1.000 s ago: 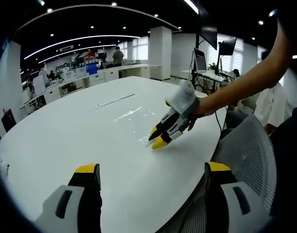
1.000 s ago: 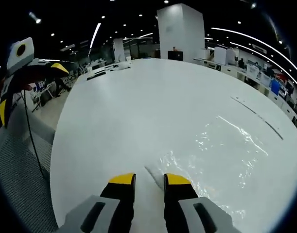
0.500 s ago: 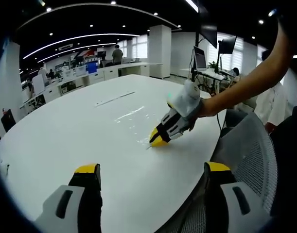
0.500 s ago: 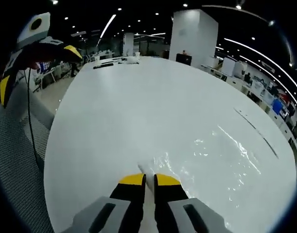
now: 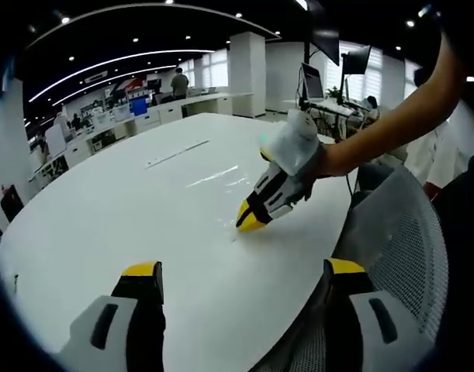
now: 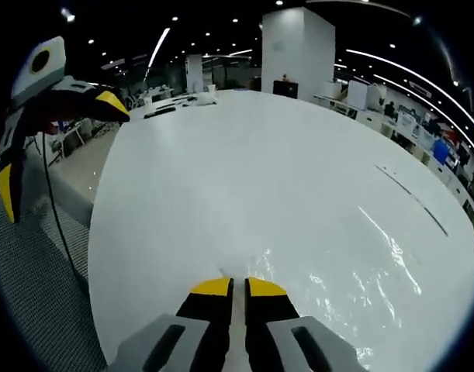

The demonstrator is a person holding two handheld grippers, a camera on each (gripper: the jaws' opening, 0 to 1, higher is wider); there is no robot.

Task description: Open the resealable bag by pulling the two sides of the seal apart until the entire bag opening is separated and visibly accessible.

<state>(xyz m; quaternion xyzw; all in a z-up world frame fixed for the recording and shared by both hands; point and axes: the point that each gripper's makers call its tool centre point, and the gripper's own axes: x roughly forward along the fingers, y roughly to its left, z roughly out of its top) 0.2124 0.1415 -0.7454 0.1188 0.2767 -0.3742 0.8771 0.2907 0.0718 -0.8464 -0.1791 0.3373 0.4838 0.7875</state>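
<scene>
1. One white table (image 5: pixel 105 209) bears the work, so the bag can lie flat.
2. One clear resealable bag (image 6: pixel 376 287) lies on it near the edge, a corner drawn toward the person.
3. Right gripper (image 6: pixel 238 288): jaws clenched on that corner, seemingly to hold one side of the seal.
4. Left gripper (image 5: pixel 240 271): jaws spread wide, holding nothing, well apart from the bag, likely waiting to take the other side.
</scene>
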